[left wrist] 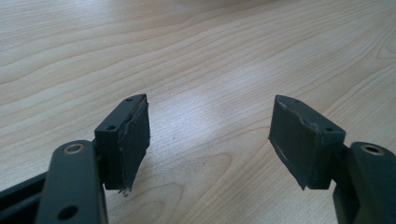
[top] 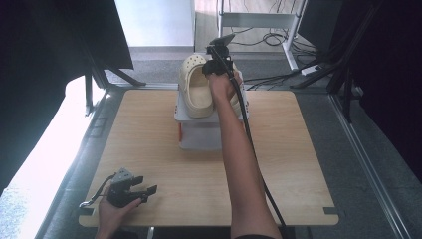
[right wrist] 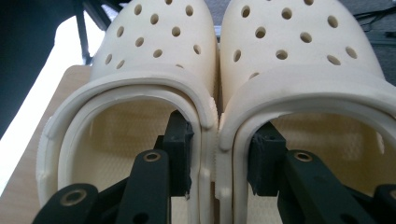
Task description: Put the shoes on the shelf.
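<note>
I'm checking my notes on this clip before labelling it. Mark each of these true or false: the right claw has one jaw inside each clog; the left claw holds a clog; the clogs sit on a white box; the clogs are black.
1. The right claw has one jaw inside each of the two clogs. True; it pinches their inner walls together.
2. The left claw holds a clog. False; it is open over bare table.
3. The clogs sit on a white box. True.
4. The clogs are black. False; they are cream.

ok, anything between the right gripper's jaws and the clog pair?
Nothing visible. The right gripper has one jaw inside each cream clog, the left clog and the right clog, with their adjoining inner walls between the pads.
</note>
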### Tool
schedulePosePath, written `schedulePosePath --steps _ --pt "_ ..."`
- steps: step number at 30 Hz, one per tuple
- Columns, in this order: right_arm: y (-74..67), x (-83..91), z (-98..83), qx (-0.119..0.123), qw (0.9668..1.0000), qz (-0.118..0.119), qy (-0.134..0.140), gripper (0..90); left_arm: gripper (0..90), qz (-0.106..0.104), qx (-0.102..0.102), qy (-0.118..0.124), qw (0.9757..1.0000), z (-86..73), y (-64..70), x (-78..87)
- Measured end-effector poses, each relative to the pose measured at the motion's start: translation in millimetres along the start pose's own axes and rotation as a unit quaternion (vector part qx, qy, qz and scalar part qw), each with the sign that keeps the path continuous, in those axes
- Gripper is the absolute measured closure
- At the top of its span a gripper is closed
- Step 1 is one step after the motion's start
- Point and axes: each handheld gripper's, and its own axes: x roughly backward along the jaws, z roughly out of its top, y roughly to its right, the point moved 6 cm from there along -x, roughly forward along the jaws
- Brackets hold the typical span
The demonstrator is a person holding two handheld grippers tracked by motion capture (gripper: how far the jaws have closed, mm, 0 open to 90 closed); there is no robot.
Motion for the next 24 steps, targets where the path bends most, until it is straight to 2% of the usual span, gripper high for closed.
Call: schedulePosePath --steps 4,8,9,10,16,19,24 --pt "1.1 -5.3 -3.1 -0.004 0.9998 -0.018 0.01 64.7 29.5 0.001 0.0 0.0 1.0 0.0 -0.2 -0.1" --pt "3.0 -7.5 -6.0 -0.003 0.9997 -0.019 0.013 60.4 29.5 0.001 0.0 -0.001 1.0 -0.2 0.4 -1.1" --pt "3.6 -7.5 -6.2 -0.004 0.9998 -0.014 0.014 58.9 29.5 0.0 0.0 -0.001 1.0 -0.2 0.8 -1.2" --pt "4.7 -7.0 -6.5 -0.004 0.9999 -0.007 0.01 53.0 29.5 0.0 0.001 -0.001 1.0 -0.2 1.1 -1.2" --pt "7.8 -4.7 -7.2 0.002 0.9999 0.009 0.006 50.4 29.6 -0.001 0.002 -0.001 1.0 0.0 1.5 -1.3" --pt "8.9 0.3 -6.6 0.005 0.9997 0.023 0.008 44.4 29.5 -0.001 0.001 -0.002 1.0 0.0 2.3 -2.3" --pt "9.4 13.1 -8.1 0.027 0.9987 0.041 0.012 41.0 29.5 0.0 -0.002 -0.002 1.0 0.5 3.6 -2.3"
